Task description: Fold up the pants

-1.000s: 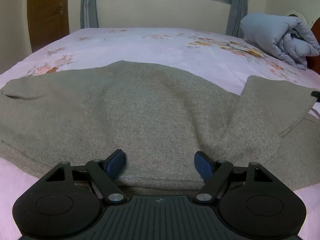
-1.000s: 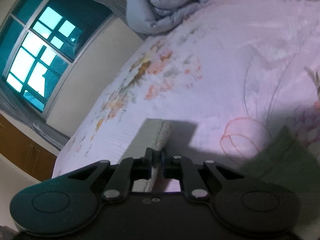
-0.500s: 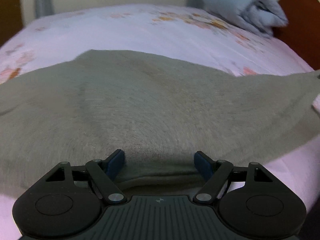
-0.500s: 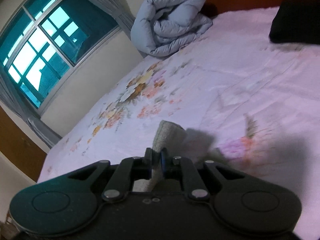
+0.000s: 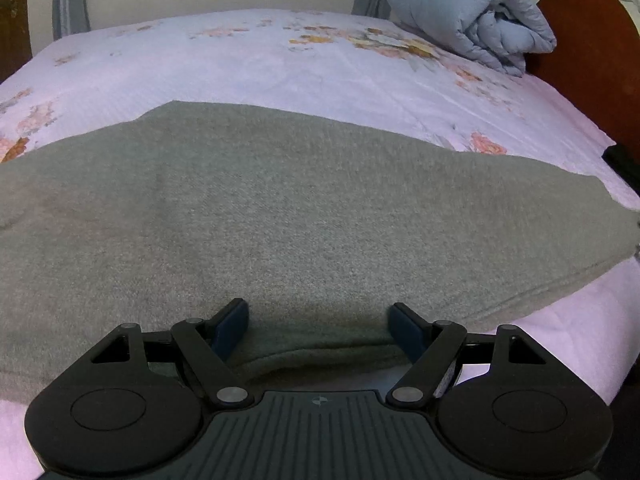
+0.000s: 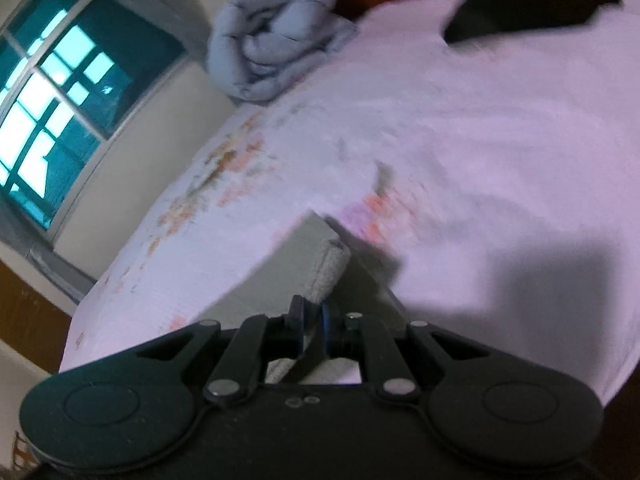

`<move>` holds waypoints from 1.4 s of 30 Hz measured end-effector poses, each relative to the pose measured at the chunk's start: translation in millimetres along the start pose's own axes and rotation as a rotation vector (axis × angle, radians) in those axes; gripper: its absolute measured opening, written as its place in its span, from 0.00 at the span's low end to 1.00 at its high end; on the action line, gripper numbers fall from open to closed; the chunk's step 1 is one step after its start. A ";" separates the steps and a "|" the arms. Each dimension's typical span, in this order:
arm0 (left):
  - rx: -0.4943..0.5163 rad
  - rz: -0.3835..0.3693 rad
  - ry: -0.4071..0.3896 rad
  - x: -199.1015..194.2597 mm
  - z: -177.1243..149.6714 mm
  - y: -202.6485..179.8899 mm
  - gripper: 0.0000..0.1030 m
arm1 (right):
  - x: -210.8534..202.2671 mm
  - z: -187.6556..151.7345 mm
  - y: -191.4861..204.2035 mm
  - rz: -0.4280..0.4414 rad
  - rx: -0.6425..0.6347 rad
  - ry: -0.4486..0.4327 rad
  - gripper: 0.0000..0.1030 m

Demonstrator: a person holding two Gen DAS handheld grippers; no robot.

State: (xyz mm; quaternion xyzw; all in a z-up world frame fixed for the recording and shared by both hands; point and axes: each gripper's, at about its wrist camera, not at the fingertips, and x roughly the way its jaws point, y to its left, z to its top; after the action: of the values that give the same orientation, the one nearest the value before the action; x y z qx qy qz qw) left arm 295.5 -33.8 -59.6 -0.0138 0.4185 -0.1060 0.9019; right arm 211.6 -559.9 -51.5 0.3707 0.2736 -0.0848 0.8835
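Grey-green knit fills most of my left view: one pair of pants (image 5: pixel 304 216) lies spread flat across the near part of the bed (image 5: pixel 280 64), its lower hem running along the bed's near edge. My left gripper (image 5: pixel 318 322) stands wide over that hem, the two blue pads (image 5: pixel 234 322) apart with the cloth's edge between them; I cannot tell whether they touch the fabric.

My right gripper (image 6: pixel 311 326) is clamped tight on a corner of the pants (image 6: pixel 320 264), the ribbed edge of the cloth sticking up out of the closed fingers above the pink sheet. That view is blurred.

I count one rolled pale-blue duvet (image 5: pixel 468 36) at the far corner of the bed, against the one brown headboard (image 5: pixel 588 52). One dark thing (image 6: pixel 532 4) lies near the headboard edge in the right view; I cannot make out what it is. One window (image 6: pixel 60 112) with teal panes shows on the wall beyond the bed's far side, with grey curtains (image 5: pixel 68 4) hanging either side of it.
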 end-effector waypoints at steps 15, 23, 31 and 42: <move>0.015 -0.043 0.024 -1.2 4.4 8.7 0.74 | 19.3 -5.6 -29.9 0.047 0.104 0.020 0.10; 0.017 -0.033 0.016 -0.7 2.0 4.8 0.75 | -3.3 -21.9 -66.0 0.100 0.314 -0.034 0.25; -0.037 -0.010 -0.028 -3.2 -5.0 3.4 0.75 | 17.3 -2.2 -39.0 0.120 0.219 -0.062 0.08; -0.040 -0.032 -0.036 -6.0 -6.5 7.6 0.76 | 32.1 -11.9 -64.5 0.082 0.232 -0.020 0.12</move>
State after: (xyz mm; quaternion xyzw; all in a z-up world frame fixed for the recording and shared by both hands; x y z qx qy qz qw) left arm 288.2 -24.8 -60.2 -0.0403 0.4039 -0.1118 0.9071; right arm 210.7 -595.7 -115.2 0.4805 0.2378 -0.0832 0.8400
